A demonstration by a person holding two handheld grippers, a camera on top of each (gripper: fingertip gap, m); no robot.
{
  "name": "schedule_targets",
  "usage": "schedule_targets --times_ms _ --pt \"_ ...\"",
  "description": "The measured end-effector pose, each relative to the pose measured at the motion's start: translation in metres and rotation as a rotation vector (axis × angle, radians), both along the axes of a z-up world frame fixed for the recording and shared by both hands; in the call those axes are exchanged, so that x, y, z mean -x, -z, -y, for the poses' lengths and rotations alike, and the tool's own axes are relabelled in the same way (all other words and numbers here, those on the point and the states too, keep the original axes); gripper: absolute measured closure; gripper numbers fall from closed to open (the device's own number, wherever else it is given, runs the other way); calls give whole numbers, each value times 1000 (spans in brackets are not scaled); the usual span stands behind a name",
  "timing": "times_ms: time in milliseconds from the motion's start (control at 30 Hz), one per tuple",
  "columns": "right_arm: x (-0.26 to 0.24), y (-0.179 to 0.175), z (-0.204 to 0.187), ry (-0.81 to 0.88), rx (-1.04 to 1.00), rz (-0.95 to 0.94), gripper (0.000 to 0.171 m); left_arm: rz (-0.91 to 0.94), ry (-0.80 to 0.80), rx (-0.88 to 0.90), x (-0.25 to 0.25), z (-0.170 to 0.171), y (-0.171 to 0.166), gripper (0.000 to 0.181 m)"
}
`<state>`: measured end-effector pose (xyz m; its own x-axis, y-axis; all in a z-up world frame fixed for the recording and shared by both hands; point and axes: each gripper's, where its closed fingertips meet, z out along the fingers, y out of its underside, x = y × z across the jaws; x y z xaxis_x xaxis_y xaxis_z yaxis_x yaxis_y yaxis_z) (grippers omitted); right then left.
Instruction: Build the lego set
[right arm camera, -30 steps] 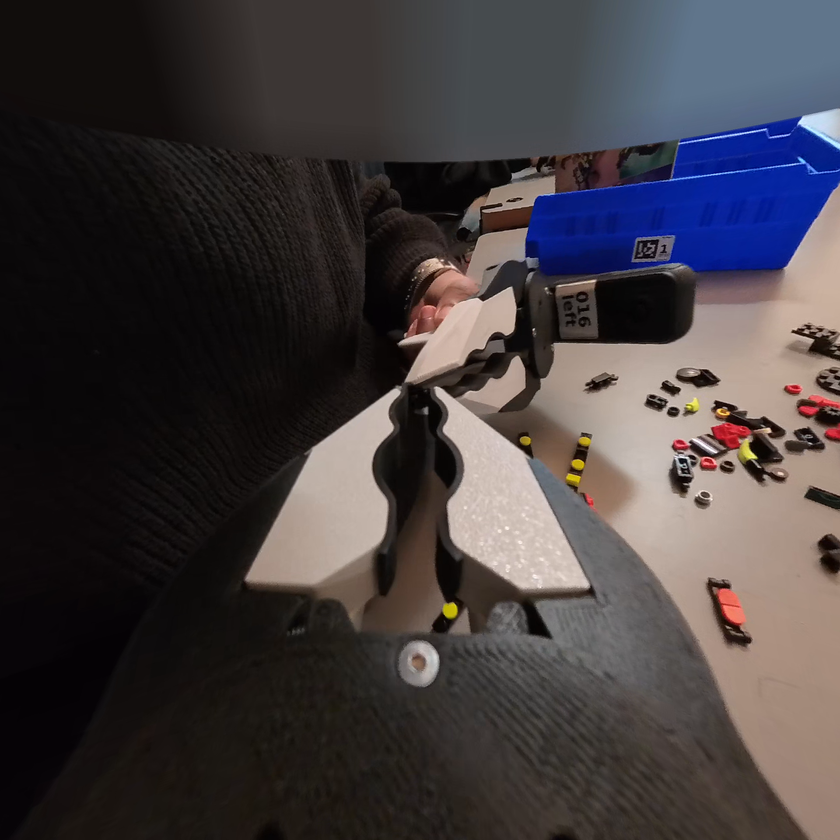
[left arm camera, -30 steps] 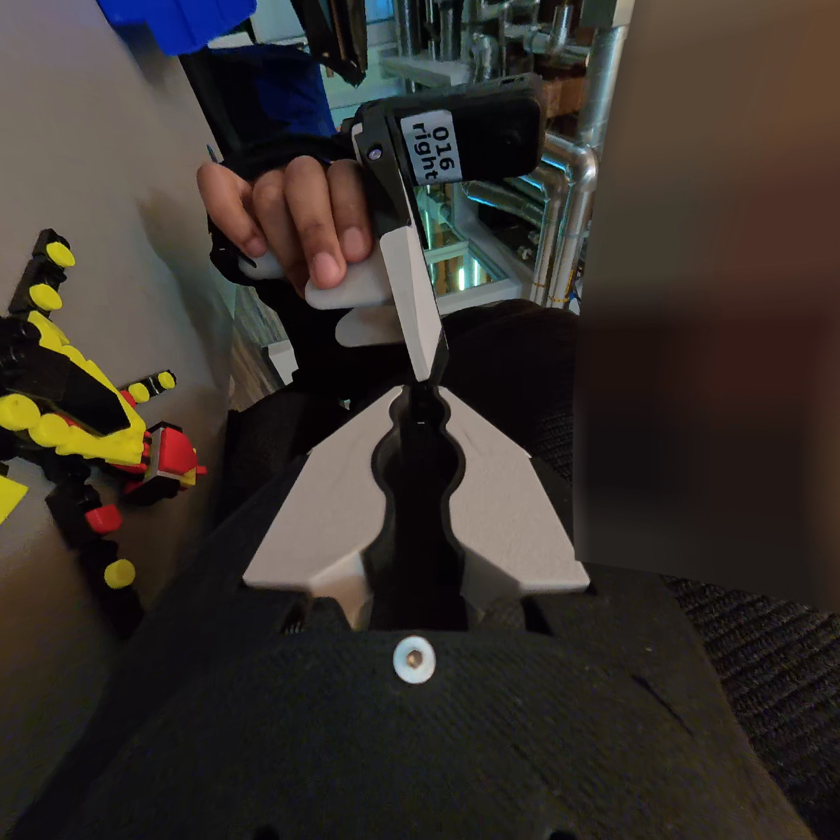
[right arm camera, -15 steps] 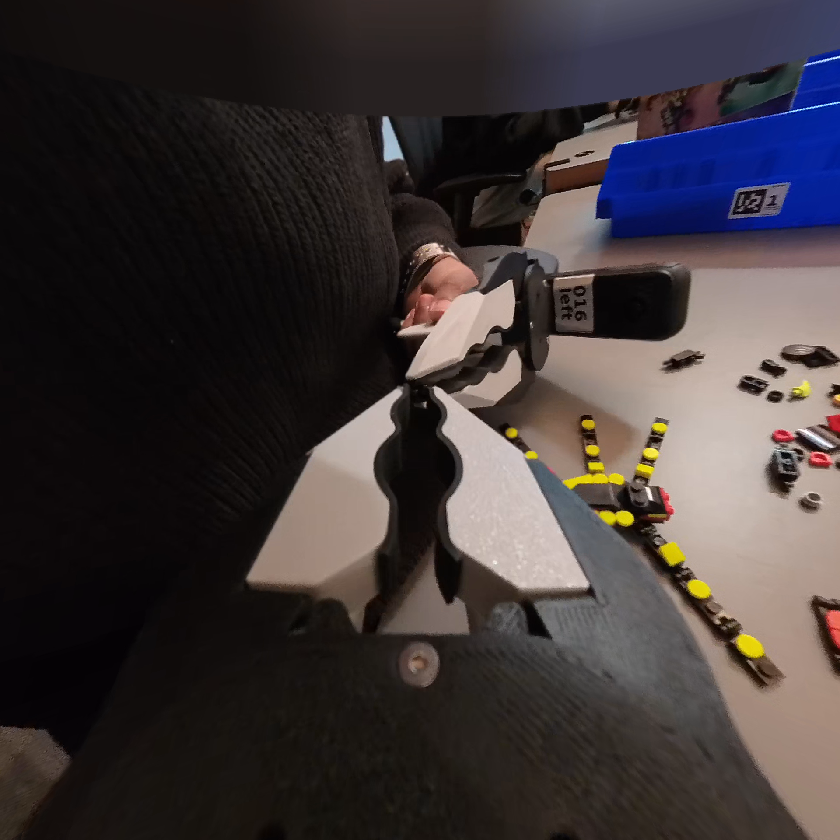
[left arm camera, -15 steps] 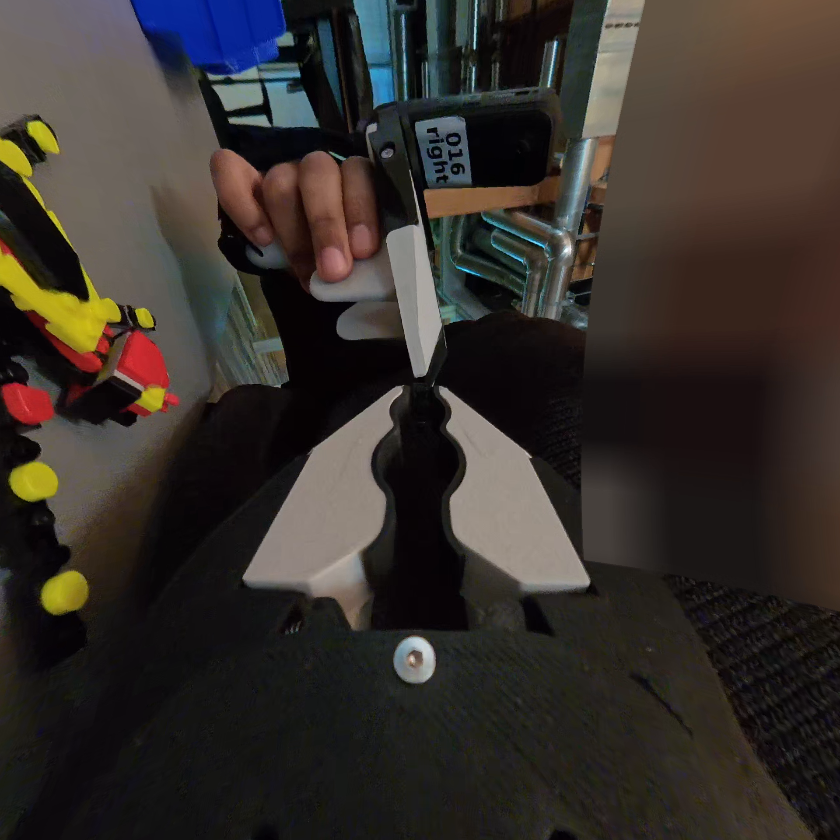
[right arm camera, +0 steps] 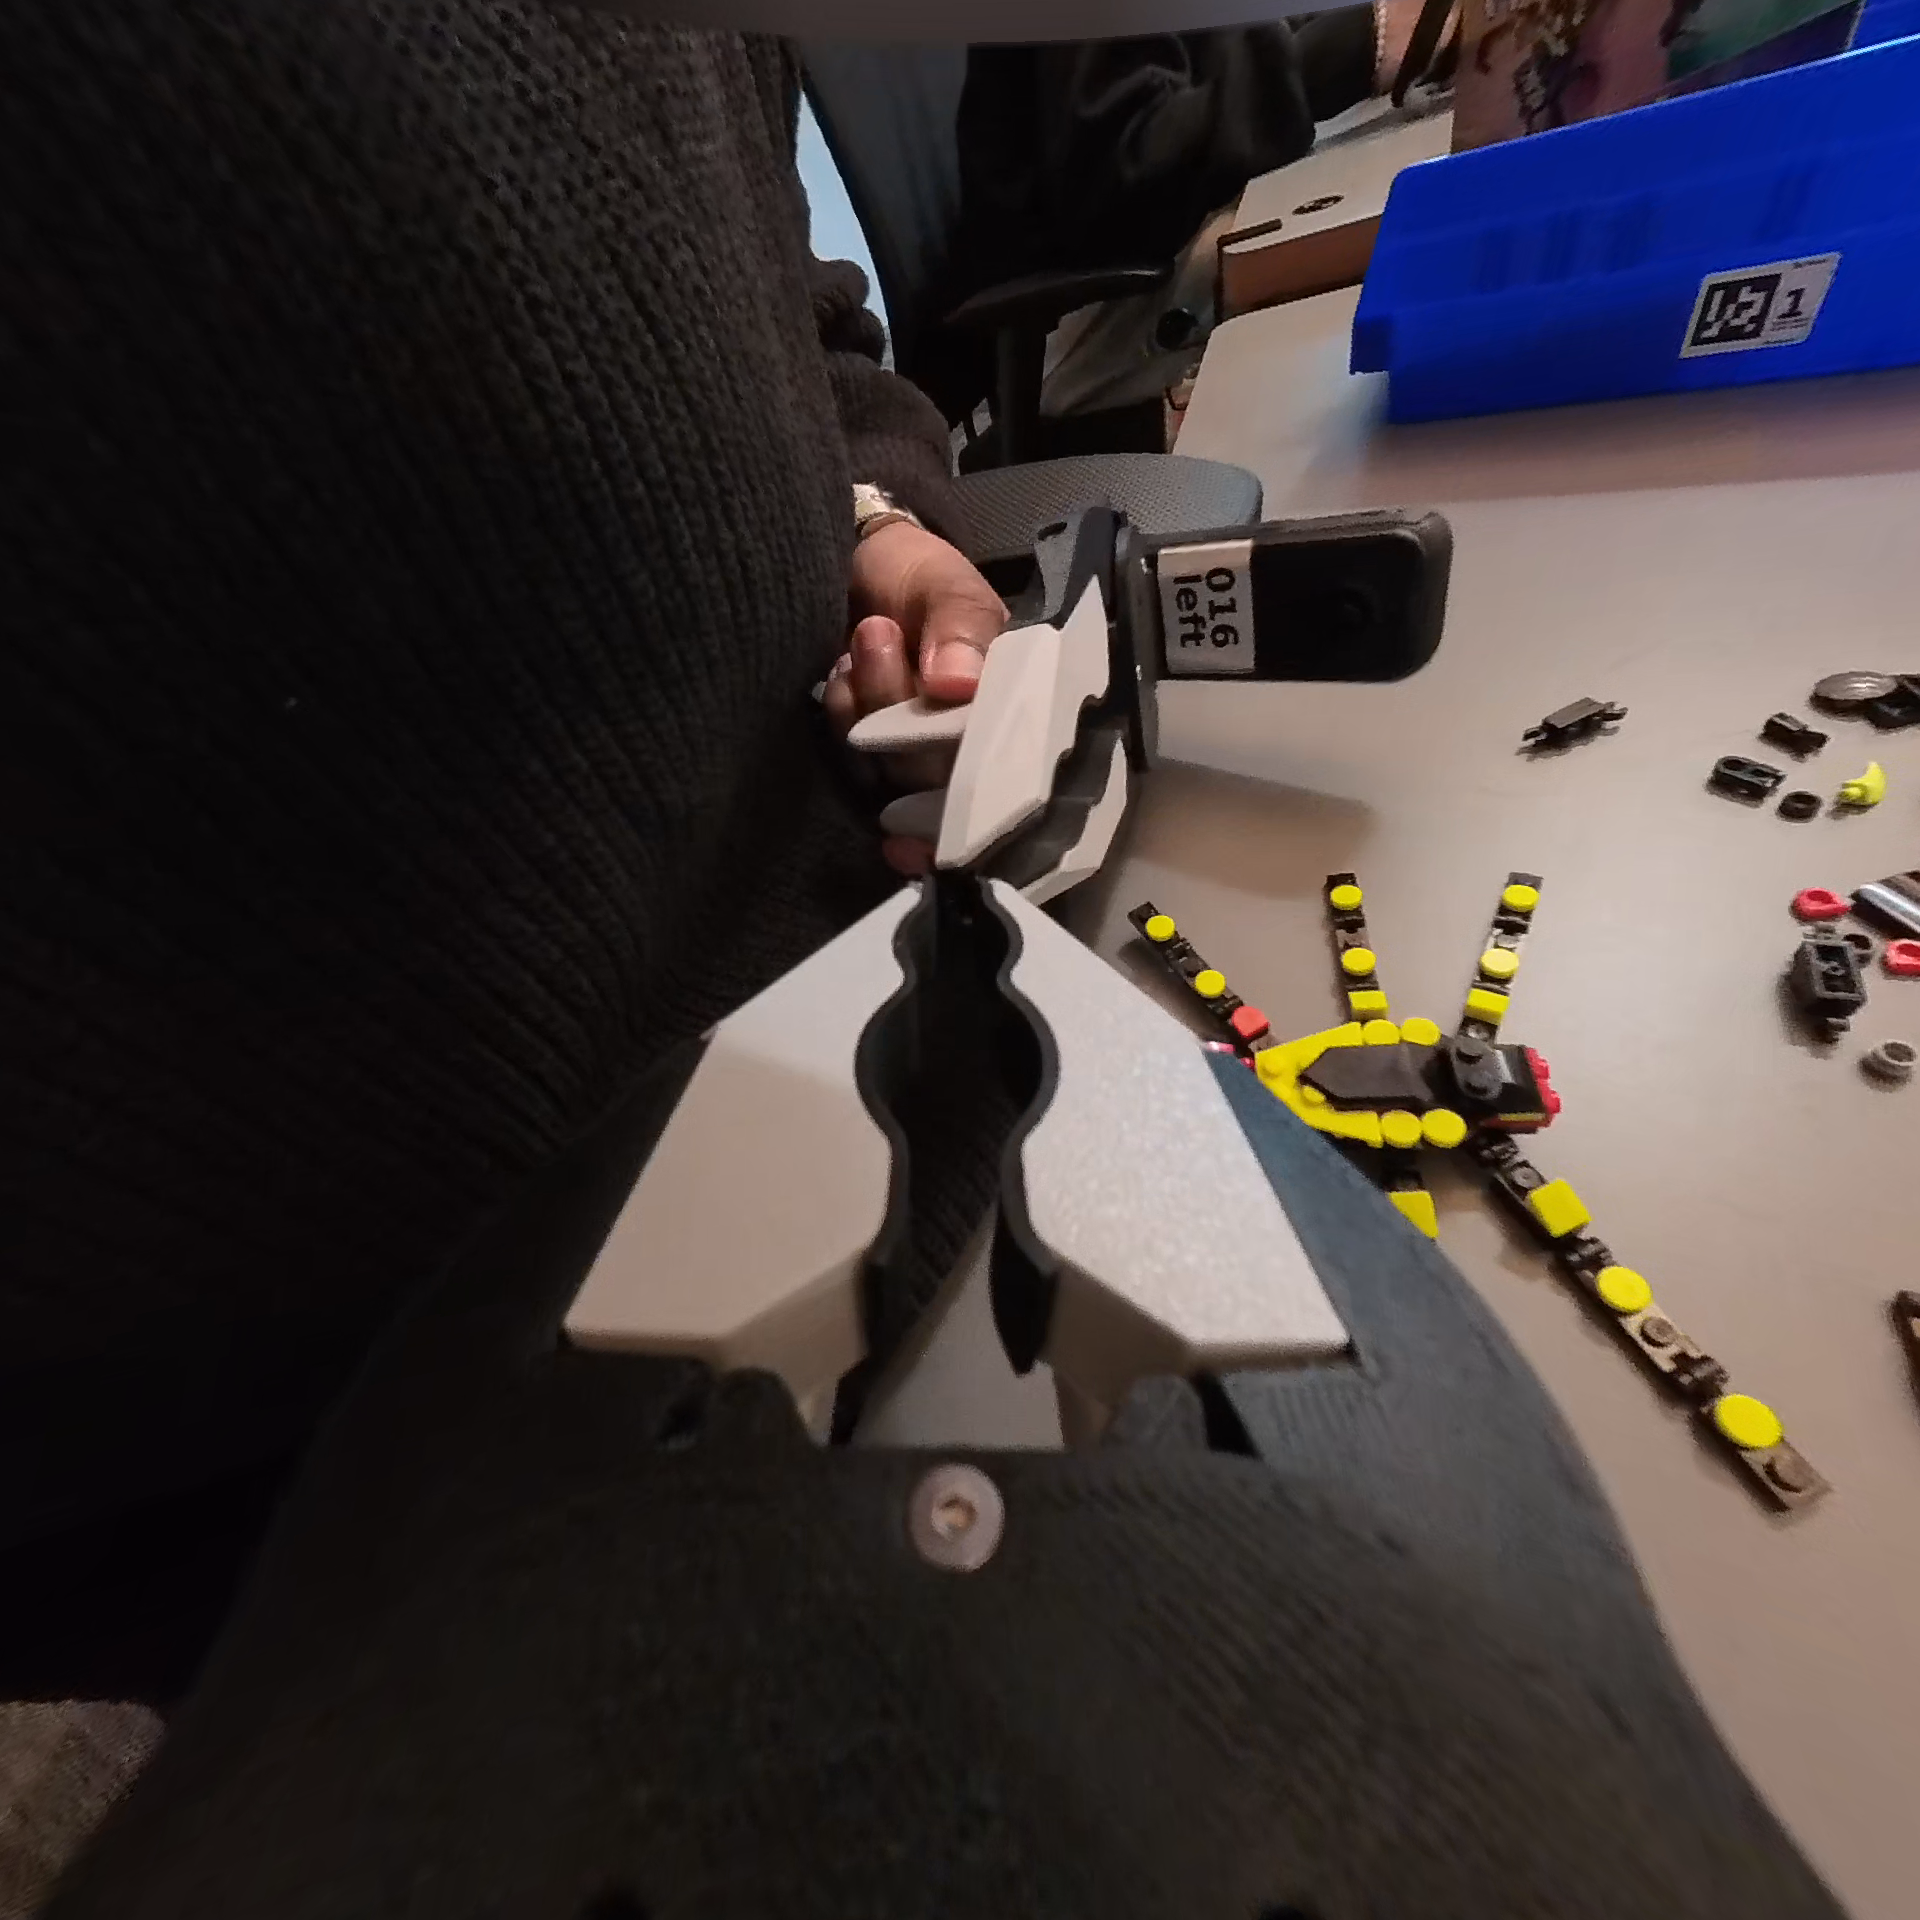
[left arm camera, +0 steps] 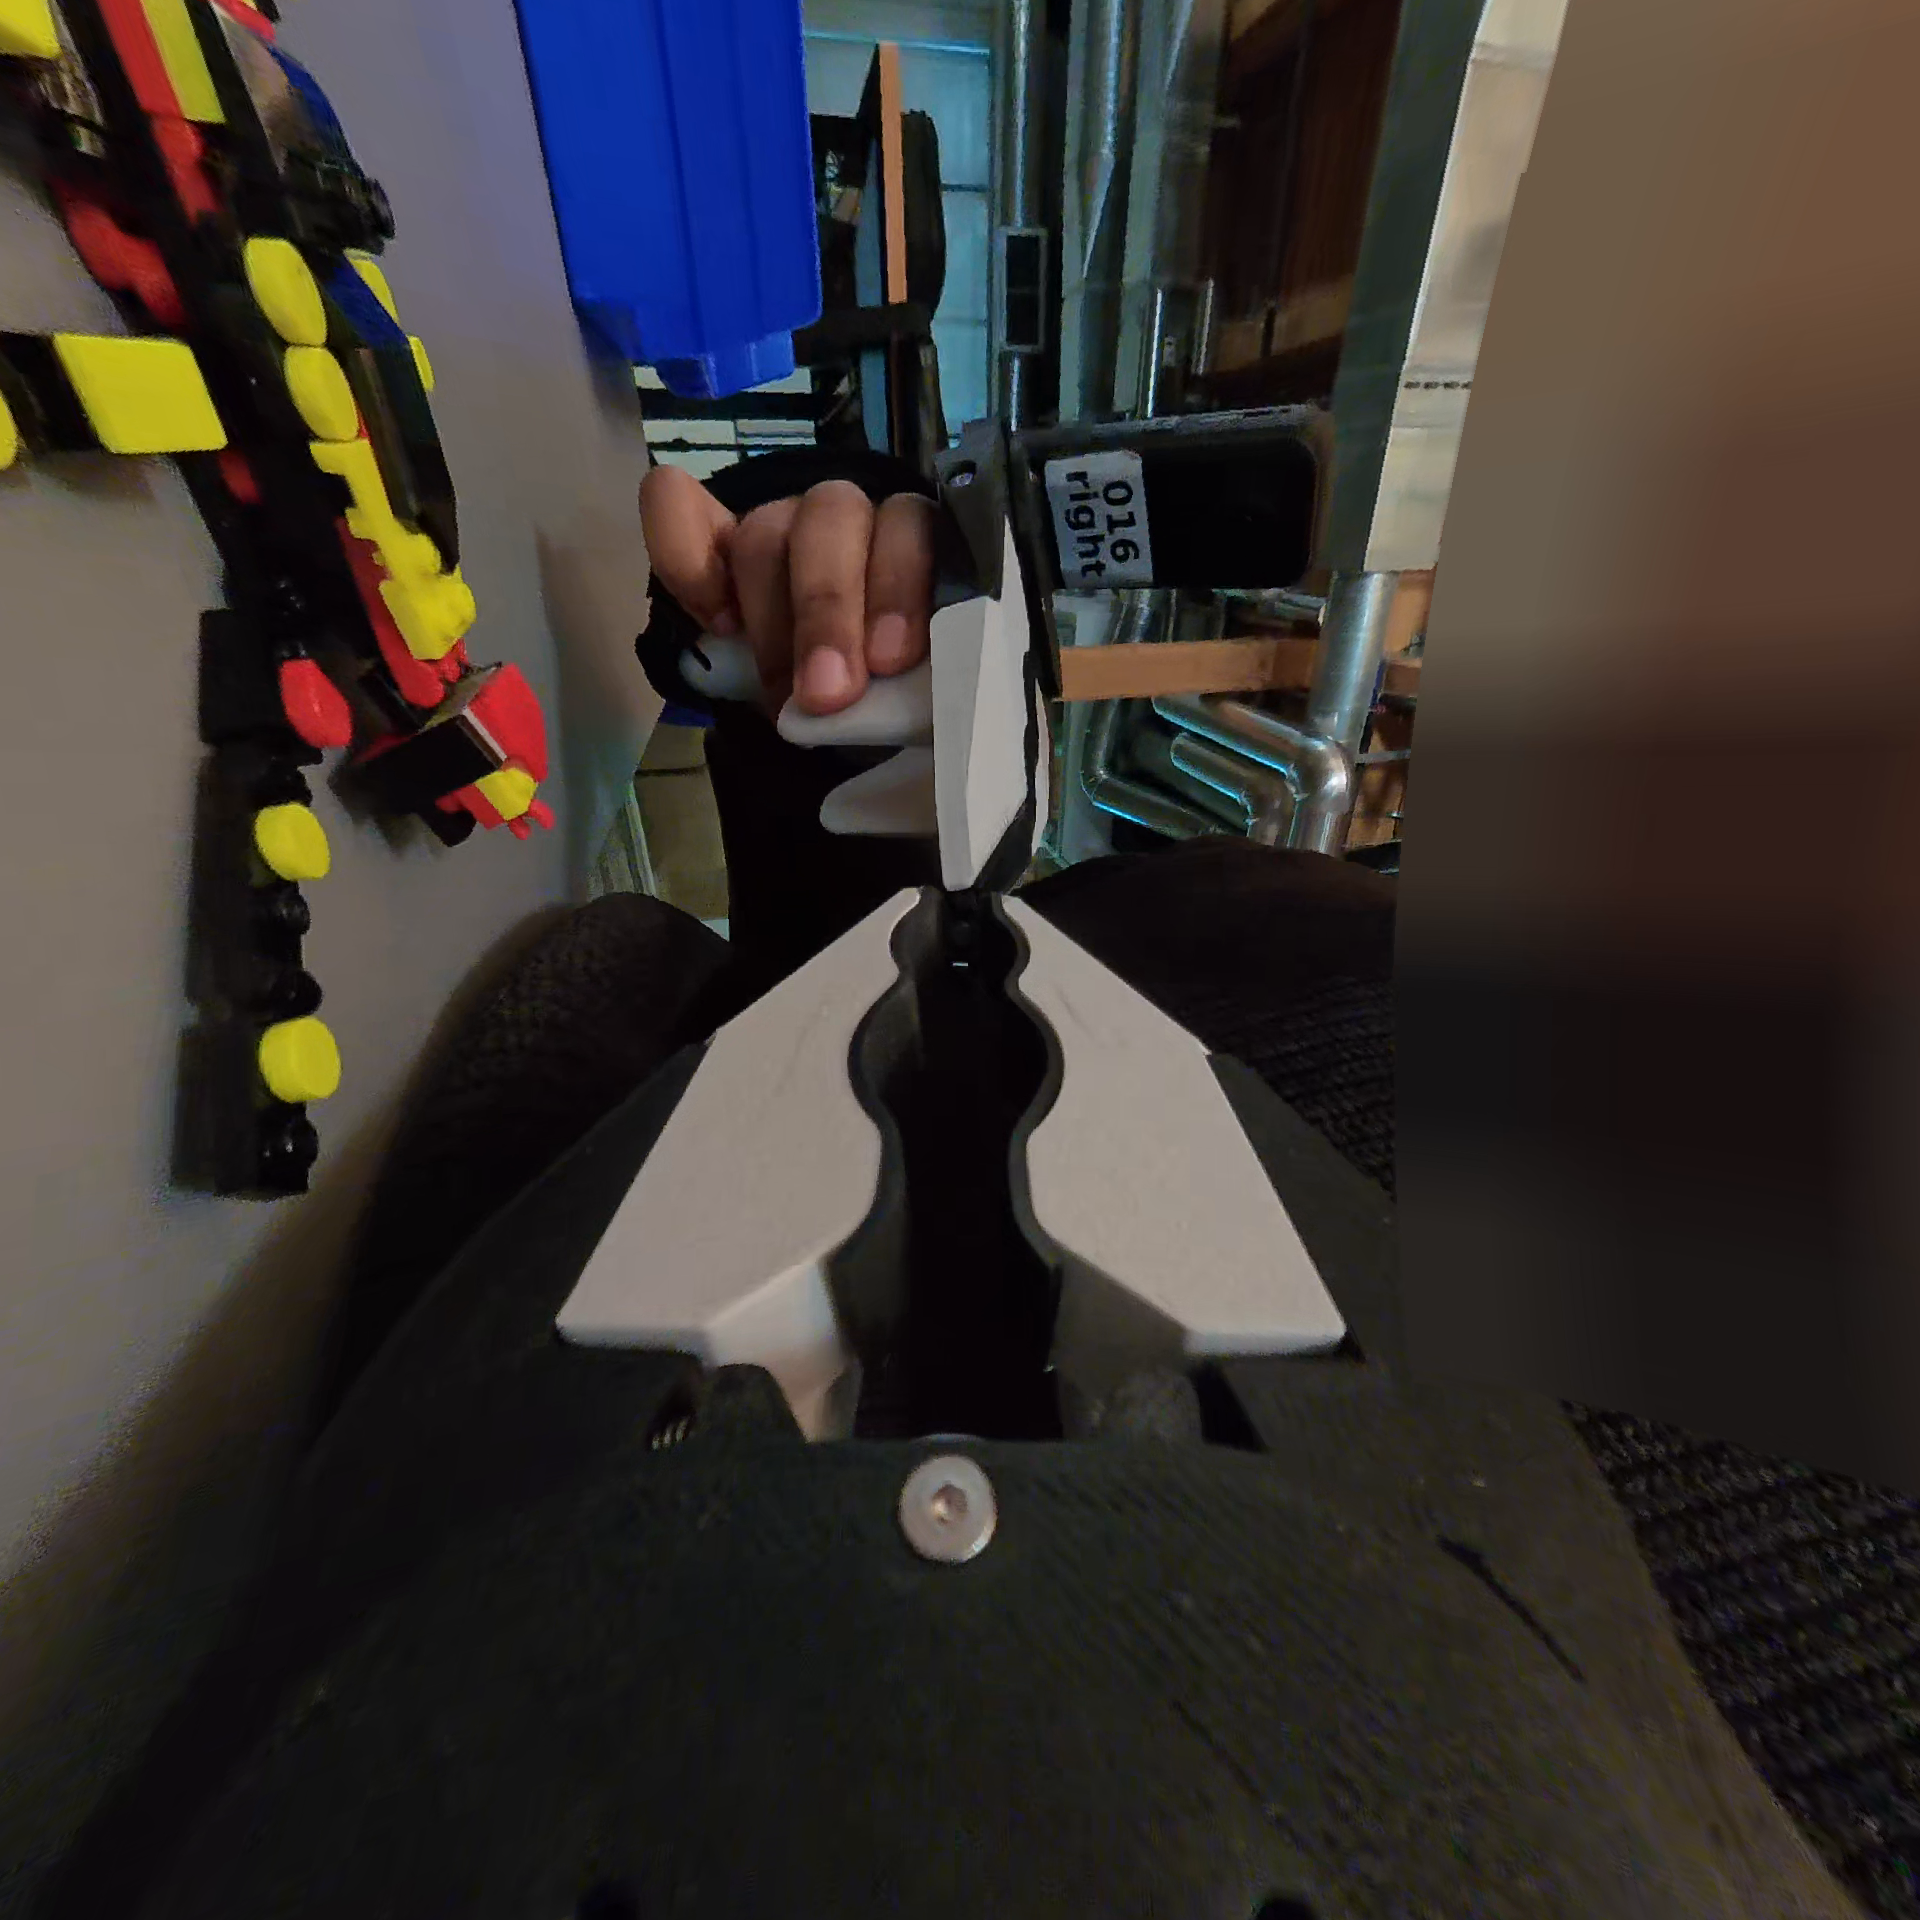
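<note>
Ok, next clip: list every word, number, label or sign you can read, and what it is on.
I do not copy out writing; these bear it:
White label on the right gripper: legible.
White label on the left gripper: legible.
White tag with a square code on the blue bin: partly legible, fine print too small.
Colourful printed box behind the bin: too blurred.
</note>
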<state>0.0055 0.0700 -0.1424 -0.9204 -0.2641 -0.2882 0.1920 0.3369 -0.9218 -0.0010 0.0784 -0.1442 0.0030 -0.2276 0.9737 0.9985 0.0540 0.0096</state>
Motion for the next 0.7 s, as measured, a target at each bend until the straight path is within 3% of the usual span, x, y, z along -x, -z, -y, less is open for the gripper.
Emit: schedule_targets --times_ms 333,433,500,700 --pt "5 3 1 35 -16 -31 166 42 -41 -6 7 2 4 180" --pt "-25 -7 0 -140 21 72 167 121 -180 -37 34 20 10 181" --pt "-12 5 1 -52 -28 -57 166 69 -138 -28 23 15 6 181" --pt "21 -7 -8 85 34 -13 167 15 -161 -15 30 19 1 181"
